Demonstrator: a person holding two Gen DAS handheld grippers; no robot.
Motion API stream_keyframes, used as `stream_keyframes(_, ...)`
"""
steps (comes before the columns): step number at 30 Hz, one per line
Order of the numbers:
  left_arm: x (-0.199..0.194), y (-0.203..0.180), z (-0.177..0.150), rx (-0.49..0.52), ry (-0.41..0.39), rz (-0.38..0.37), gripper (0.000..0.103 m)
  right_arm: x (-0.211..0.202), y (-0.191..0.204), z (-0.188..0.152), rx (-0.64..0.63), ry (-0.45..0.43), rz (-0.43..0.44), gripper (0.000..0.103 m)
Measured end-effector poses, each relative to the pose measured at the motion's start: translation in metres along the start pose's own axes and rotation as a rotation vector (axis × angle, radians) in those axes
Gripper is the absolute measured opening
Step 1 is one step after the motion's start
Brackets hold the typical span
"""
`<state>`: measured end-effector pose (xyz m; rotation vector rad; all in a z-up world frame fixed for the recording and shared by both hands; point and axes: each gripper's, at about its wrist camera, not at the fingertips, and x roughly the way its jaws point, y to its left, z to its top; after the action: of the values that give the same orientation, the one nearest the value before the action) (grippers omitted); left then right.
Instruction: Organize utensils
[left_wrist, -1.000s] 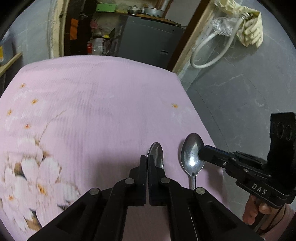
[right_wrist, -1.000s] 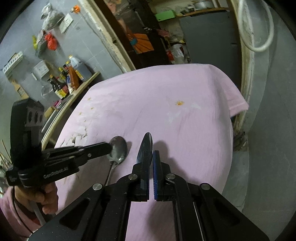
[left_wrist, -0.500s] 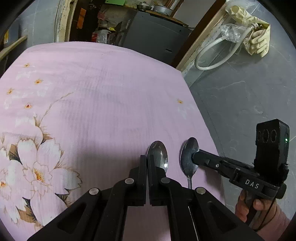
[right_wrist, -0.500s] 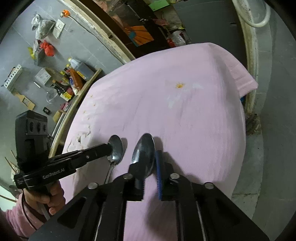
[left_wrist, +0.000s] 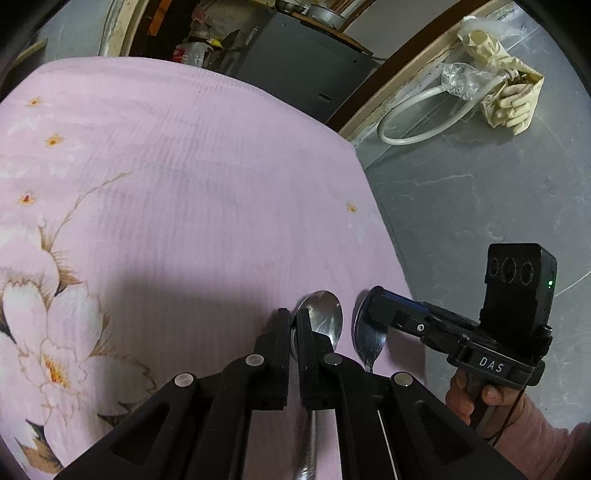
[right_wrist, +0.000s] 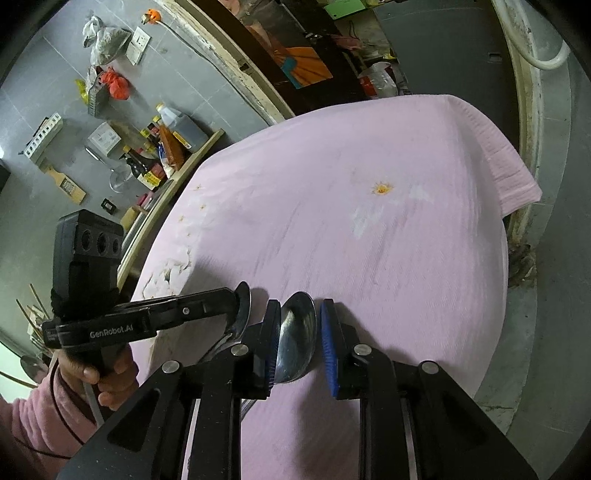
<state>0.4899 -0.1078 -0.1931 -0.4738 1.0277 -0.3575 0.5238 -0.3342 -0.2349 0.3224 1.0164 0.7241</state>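
Two shiny steel spoons sit low over the pink floral-print cloth (left_wrist: 192, 177), bowls pointing away from you, handles running back under the grippers. They are side by side and parallel, which reads as lining them up as a pair.

Your left gripper (left_wrist: 291, 325) is clenched on the left steel spoon (left_wrist: 325, 321); the bowl juts out just past its black fingertips, held near the neck so the bowl stays flat and forward.

Your right gripper (right_wrist: 300, 328) has its jaws opening. The right steel spoon (right_wrist: 298, 332) lies between the blue-ribbed pads (right_wrist: 328, 343), leaning against the left-hand pad and clear of the other one. Looks like a release, the spoon being let down onto the cloth. Whether its handle already rests on the fabric, you cannot tell from here.

Likely risk: the freed spoon rolling off line before the left one goes down beside it.
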Motion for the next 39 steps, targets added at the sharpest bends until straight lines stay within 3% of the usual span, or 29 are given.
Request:
stream_keyframes(8, 0.006, -0.006, 0.01, 0.035, 0.015, -0.016, 0.007, -0.001, -0.003, -0.002, 0.0, 0.002, 0.016, 0.019)
stream_keyframes(16, 0.006, -0.01, 0.01, 0.08, 0.004, -0.057, 0.025, -0.001, -0.004, -0.002, -0.001, 0.006, 0.013, 0.014)
stream_keyframes(18, 0.005, -0.009, 0.009, 0.092, 0.002, -0.054, 0.025, 0.0, -0.005, -0.002, 0.005, 0.007, 0.015, 0.009)
stream_keyframes(26, 0.005, -0.017, 0.004, 0.158, 0.018, -0.037, 0.024, 0.0, -0.003, -0.006, 0.001, 0.013, 0.019, 0.006)
stream_keyframes(33, 0.007, -0.031, -0.003, 0.214, 0.042, 0.027, 0.01, -0.004, -0.002, -0.011, 0.021, -0.005, 0.007, 0.005)
stream_keyframes(39, 0.005, -0.041, -0.01, 0.236, 0.06, 0.075, 0.006, -0.012, -0.001, -0.018, 0.049, -0.03, -0.022, 0.004)
